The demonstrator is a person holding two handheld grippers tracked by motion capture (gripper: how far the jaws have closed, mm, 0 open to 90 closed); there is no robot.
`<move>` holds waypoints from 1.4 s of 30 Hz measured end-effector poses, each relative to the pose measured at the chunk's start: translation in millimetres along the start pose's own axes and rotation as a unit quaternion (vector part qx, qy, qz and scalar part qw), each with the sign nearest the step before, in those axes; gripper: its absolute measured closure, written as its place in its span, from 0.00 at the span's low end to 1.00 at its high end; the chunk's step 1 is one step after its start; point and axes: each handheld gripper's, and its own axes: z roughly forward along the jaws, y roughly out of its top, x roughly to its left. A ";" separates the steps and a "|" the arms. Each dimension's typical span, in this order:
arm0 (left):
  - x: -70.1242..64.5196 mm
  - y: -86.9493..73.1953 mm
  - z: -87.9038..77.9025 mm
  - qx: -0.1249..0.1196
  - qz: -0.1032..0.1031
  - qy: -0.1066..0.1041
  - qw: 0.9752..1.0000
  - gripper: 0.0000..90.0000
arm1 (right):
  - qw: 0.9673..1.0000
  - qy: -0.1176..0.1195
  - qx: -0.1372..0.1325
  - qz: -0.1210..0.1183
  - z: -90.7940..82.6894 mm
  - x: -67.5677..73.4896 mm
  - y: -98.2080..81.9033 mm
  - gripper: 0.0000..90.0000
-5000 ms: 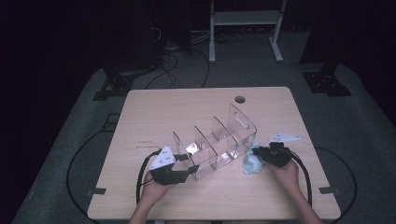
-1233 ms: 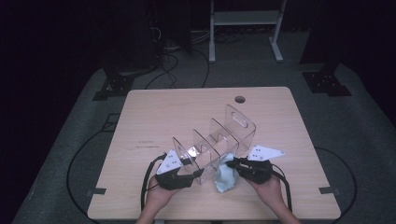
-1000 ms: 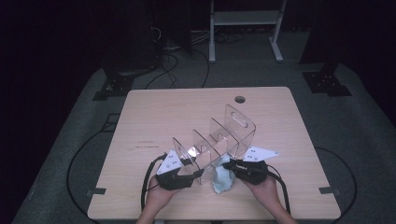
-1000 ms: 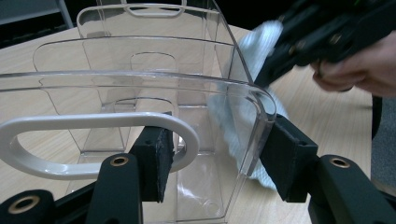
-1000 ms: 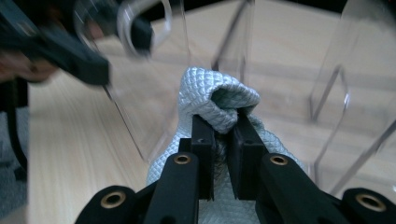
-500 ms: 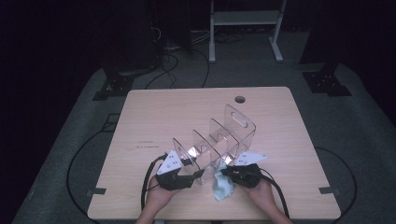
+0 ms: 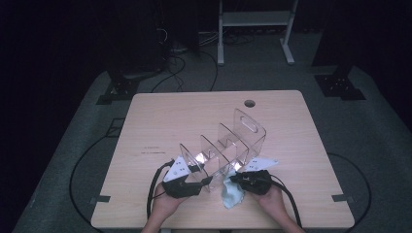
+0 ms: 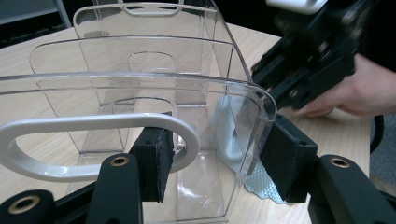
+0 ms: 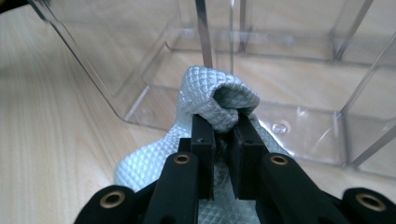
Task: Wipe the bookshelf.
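A clear plastic rack (image 7: 228,141) with several upright dividers lies across the middle of the wooden table (image 7: 160,116). My left gripper (image 7: 206,180) is shut on the rack's near end wall (image 8: 140,93): one pad (image 8: 156,161) sits in the handle slot and the other presses on the wall's outer edge. My right gripper (image 7: 238,178) is shut on a bunched pale blue-green cloth (image 9: 219,93) and holds it low against the open side of the nearest compartment (image 9: 280,107). The cloth (image 7: 232,191) trails onto the table. The left gripper view shows the right gripper (image 8: 268,84) and the cloth (image 8: 261,184) beside the rack.
A round cable hole (image 7: 249,103) is in the table's far edge. Both grippers work near the front edge, with their cables looping off it. Beyond the table stand a white frame (image 7: 255,19) and black stand bases (image 7: 121,90) on the grey floor.
My right gripper has carried the cloth leftward from the rack's right side and down to the nearest compartment's opening. The left gripper and the rack have stayed put.
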 end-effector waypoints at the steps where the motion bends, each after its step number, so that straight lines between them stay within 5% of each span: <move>1: 0.3 0.2 0.0 -0.001 -0.002 0.000 1.000 0.52 | 1.000 0.001 0.002 0.001 -0.2 -0.7 0.7 0.90; 6: 0.7 0.3 0.1 -0.001 -0.002 -0.002 1.000 0.52 | 0.999 -0.003 -0.033 -0.011 -15.5 4.8 14.1 0.90; 15: -0.2 0.3 0.1 0.001 0.001 0.000 1.000 0.52 | 1.000 0.000 0.000 0.002 -0.6 0.5 0.7 0.90; 19: 0.4 0.3 0.0 -0.001 -0.002 -0.002 1.000 0.52 | 0.999 -0.001 -0.034 -0.008 -15.7 4.1 13.3 0.90; 24: -0.1 0.3 0.1 0.002 0.001 -0.003 1.000 0.52 | 1.000 0.000 -0.026 -0.004 -11.5 3.3 8.5 0.90; 26: -0.3 0.3 0.1 0.003 0.001 -0.002 1.000 0.52 | 1.000 0.001 -0.001 0.001 0.0 -0.1 -1.2 0.90; 30: -0.1 0.4 0.1 0.002 0.000 -0.002 1.000 0.52 | 1.000 0.004 -0.008 0.003 -3.5 -0.7 2.3 0.90; 33: 0.3 0.6 0.1 0.002 0.000 -0.003 1.000 0.52 | 0.999 0.000 -0.037 -0.006 -16.3 4.1 13.2 0.90; 42: 0.3 0.6 -0.8 0.004 0.002 -0.004 1.000 0.52 | 1.000 0.008 -0.008 0.008 -2.6 0.1 0.7 0.90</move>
